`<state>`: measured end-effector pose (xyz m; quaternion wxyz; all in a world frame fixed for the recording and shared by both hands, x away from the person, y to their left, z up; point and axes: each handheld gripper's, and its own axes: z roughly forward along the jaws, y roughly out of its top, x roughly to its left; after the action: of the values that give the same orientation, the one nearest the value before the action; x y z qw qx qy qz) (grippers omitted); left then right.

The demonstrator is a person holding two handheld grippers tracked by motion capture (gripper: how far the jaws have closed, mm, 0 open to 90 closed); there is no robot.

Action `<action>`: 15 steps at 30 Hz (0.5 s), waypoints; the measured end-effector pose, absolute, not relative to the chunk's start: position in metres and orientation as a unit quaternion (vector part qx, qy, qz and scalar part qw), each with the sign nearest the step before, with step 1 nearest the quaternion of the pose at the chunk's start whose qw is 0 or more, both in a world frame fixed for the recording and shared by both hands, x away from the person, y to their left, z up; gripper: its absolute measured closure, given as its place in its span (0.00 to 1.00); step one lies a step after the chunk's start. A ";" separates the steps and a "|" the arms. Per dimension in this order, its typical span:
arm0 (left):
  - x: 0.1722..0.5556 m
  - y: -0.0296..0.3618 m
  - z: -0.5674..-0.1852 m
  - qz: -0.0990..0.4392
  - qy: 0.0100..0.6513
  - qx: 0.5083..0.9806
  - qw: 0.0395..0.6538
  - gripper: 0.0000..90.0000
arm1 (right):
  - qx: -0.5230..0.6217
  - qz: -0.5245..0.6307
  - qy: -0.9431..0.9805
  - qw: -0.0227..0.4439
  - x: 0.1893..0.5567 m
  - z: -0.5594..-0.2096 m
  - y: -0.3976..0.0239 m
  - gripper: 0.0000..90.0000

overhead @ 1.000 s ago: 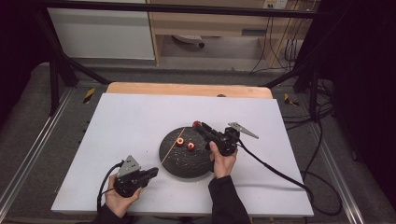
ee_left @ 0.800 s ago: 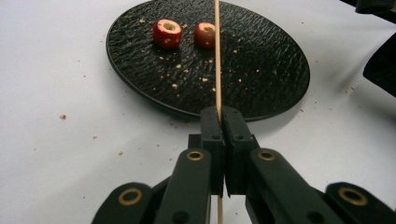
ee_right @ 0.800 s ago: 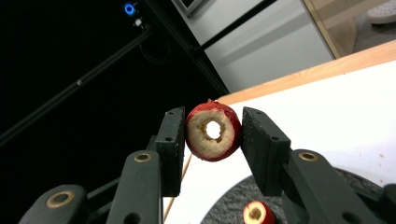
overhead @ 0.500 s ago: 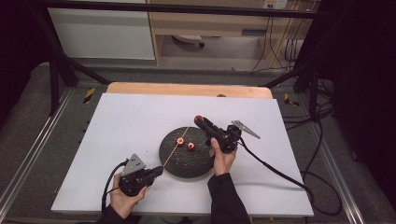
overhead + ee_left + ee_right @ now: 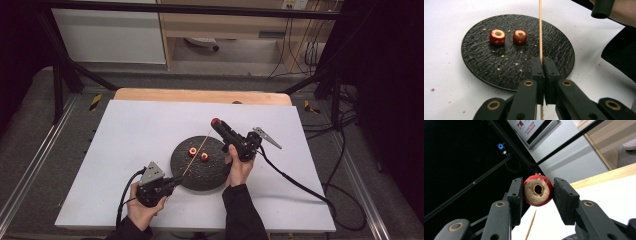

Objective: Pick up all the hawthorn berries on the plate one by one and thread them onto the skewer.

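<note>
Left tongs (image 5: 172,181) shifted right with skewer (image 5: 192,160) (right tongs (image 5: 216,122) unmoved, gripping fruit (image 5: 215,121)).

Bright, evenly lit table; dark, soft surroundings

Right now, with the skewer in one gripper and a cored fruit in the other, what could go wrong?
1. The left gripper pinches the thin skewer near one end, so the long free tip may wobble and miss the hole in the fruit.
2. The right gripper clamps the round fruit by its sides alone; a push from the skewer could turn or pop it out.
3. Two more fruits sit on the plate beside the skewer; a sweep could knock them.
</note>
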<state>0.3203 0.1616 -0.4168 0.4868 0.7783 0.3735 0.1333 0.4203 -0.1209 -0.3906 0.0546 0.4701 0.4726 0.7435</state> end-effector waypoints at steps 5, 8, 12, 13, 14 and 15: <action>0.321 0.162 -0.420 0.135 0.377 0.775 0.489 0.98 | 0.473 0.748 0.462 0.056 0.421 -0.394 -0.118 0.68; 0.321 0.163 -0.420 0.135 0.377 0.774 0.491 0.98 | 0.474 0.751 0.456 0.054 0.421 -0.399 -0.115 0.68; 0.320 0.162 -0.420 0.134 0.377 0.773 0.493 0.98 | 0.476 0.753 0.451 0.052 0.422 -0.402 -0.113 0.68; 0.320 0.162 -0.420 0.134 0.376 0.773 0.493 0.98 | 0.476 0.753 0.451 0.052 0.422 -0.402 -0.113 0.68; 0.320 0.162 -0.420 0.135 0.376 0.773 0.493 0.98 | 0.476 0.753 0.451 0.052 0.422 -0.403 -0.113 0.68; 0.320 0.162 -0.420 0.134 0.376 0.773 0.493 0.98 | 0.477 0.753 0.450 0.051 0.422 -0.403 -0.112 0.68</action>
<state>0.3198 0.1623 -0.4205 0.4932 0.7731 0.3756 0.1340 0.4216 -0.1123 -0.4033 0.0514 0.4766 0.4502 0.7533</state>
